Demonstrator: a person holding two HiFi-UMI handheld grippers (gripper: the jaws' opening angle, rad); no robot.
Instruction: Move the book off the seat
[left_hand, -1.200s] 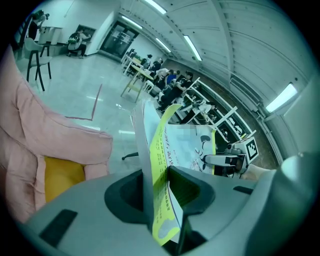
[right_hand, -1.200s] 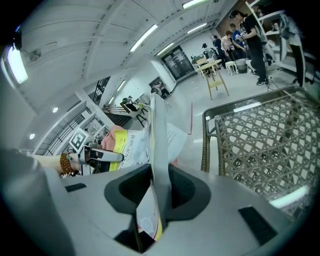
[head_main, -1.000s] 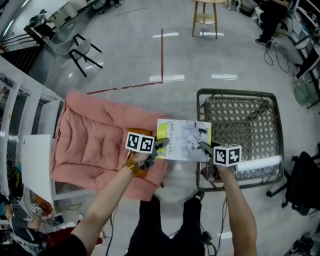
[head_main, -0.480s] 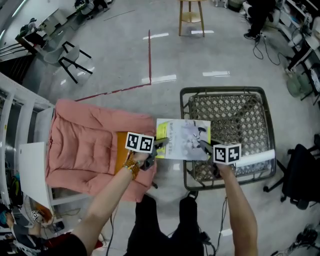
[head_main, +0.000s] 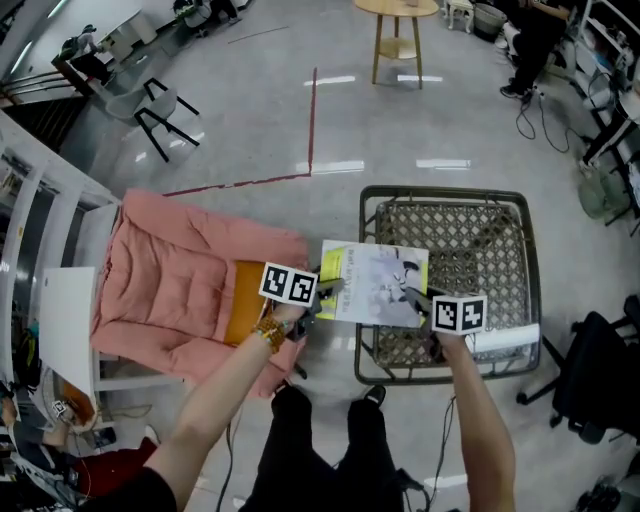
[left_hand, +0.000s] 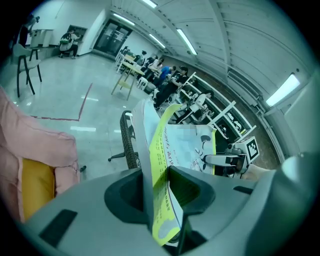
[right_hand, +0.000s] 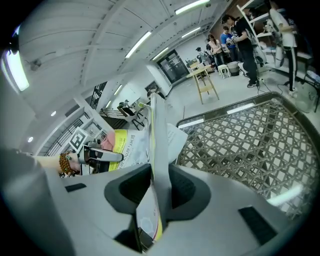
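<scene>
The book (head_main: 375, 283), thin with a pale cover and a yellow-green spine, hangs in the air between both grippers. It is over the left edge of the wicker seat (head_main: 470, 240) and the floor gap beside it. My left gripper (head_main: 325, 291) is shut on the book's left edge (left_hand: 159, 175). My right gripper (head_main: 412, 297) is shut on its right corner (right_hand: 155, 170). In the left gripper view the right gripper (left_hand: 220, 160) shows beyond the cover. The right gripper view shows the left gripper (right_hand: 102, 155) across the book.
A pink padded cushion (head_main: 180, 290) with an orange patch (head_main: 243, 300) lies on a white frame at the left. A white roll (head_main: 510, 338) rests at the seat's front right. A wooden stool (head_main: 398, 30) and a black chair (head_main: 160, 105) stand farther off. A black office chair (head_main: 595, 385) is at the right.
The book and both grippers have kept their hold and shifted slightly right toward the wicker seat. The head view has swung, so the cushion and seat sit differently in frame.
</scene>
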